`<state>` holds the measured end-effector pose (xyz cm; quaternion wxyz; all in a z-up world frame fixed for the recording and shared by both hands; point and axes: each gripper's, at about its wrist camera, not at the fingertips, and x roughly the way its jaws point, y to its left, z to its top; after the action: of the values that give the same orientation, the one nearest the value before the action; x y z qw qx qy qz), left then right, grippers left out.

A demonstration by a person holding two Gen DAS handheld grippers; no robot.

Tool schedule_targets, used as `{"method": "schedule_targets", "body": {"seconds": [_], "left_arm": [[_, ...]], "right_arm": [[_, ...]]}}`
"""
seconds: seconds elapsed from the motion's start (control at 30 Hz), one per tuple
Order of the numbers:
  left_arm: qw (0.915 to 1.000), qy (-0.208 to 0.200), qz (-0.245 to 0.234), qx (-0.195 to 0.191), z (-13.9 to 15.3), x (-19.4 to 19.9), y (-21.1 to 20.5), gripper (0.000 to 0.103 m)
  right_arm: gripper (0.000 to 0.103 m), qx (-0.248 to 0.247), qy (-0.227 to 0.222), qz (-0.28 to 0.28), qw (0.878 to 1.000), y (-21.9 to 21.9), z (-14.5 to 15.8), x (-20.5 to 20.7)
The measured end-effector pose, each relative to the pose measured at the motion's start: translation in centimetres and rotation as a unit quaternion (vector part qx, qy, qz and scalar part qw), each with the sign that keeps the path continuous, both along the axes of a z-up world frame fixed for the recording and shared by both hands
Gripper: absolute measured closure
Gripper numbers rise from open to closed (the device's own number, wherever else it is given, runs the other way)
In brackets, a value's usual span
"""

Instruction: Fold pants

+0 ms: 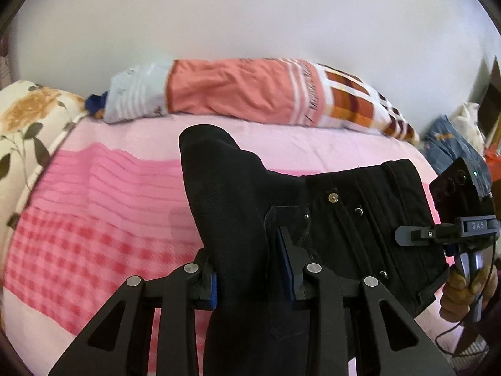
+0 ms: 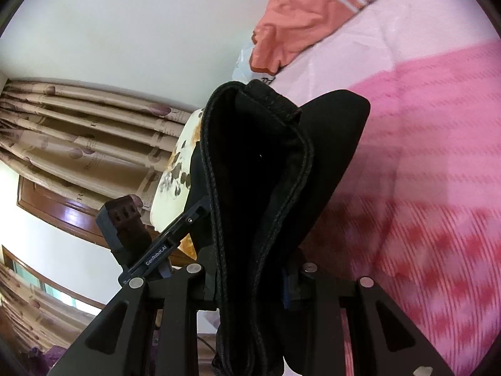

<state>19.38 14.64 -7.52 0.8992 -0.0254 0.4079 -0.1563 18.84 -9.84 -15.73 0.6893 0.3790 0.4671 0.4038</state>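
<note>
A: Where are the black pants point(image 1: 250, 219) now?

B: They hang above the pink bed point(image 1: 94, 219), near its front edge. The left gripper point(image 1: 250, 285) pinches a thick fold of them, and the right gripper point(image 2: 250, 285) pinches the waistband.

A: How to do this step well?

B: Keep the 2 grips level, pull the cloth tight, then lower it flat before opening the fingers.
</note>
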Motion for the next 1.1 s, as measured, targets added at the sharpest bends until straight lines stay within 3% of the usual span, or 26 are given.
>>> {"method": "schedule_targets", "body": {"seconds": [0.57, 0.83, 1.1], "left_arm": [[0.9965, -0.045, 0.052, 0.047, 0.2, 7.8, 5.8, 0.072], [0.9932, -0.067, 0.070, 0.065, -0.1, 9.7, 7.2, 0.072], [0.9939, -0.062, 0.064, 0.066, -0.8, 9.8, 6.6, 0.072]], "right_arm": [[0.077, -0.010, -0.017, 0.004, 1.000, 5.8, -1.0, 10.4], [0.077, -0.004, -0.007, -0.008, 1.000, 6.4, -2.8, 12.6], [0.077, -0.031, -0.008, -0.009, 0.999, 5.6, -3.5, 11.9]]}}
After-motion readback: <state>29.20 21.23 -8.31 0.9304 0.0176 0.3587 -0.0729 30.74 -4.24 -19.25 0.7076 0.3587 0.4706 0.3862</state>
